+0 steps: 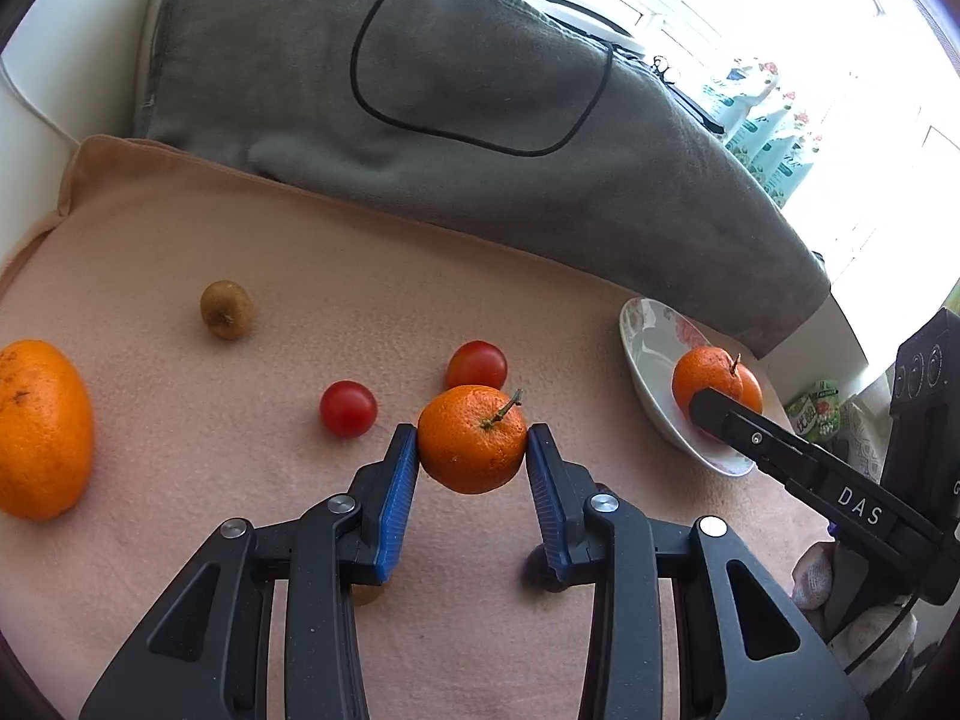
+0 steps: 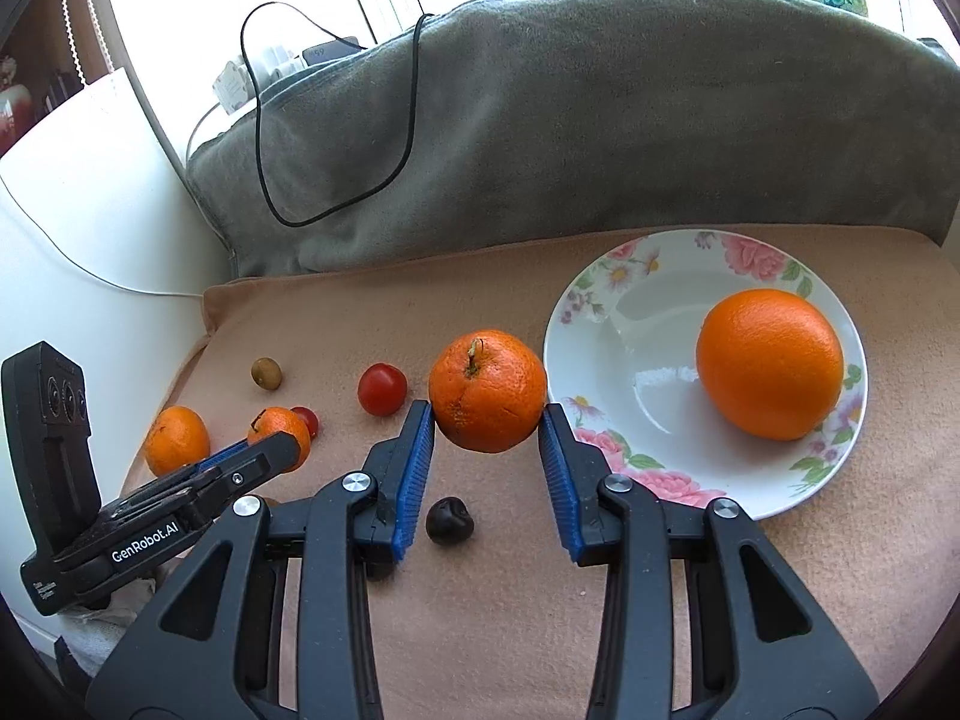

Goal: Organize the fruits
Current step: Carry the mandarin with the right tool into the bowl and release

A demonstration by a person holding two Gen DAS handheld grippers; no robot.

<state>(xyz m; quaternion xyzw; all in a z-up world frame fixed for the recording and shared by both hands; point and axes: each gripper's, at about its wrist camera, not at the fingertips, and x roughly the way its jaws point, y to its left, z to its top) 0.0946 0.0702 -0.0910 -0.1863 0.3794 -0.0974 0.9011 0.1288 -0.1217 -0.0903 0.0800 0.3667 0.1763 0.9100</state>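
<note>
Both grippers loaded: left gripper [image 1: 472, 450] clamped on a stemmed mandarin [image 1: 472, 439], right gripper [image 2: 487, 420] clamped on another mandarin [image 2: 487, 390], each lifted clear of the peach cloth [image 2: 510, 630]. Floral plate [image 2: 600, 324] just right, with a big orange [image 2: 770, 363] in it. Scattered about: two cherry tomatoes [image 1: 348, 408], a kiwi [image 1: 226, 309], a dark fruit [image 2: 449, 519] hard to identify. Another orange [image 1: 42, 429] cut off at left.

left gripper [image 1: 472, 441]: fingers clamped, tilted down | right gripper [image 2: 487, 417]: same
</note>
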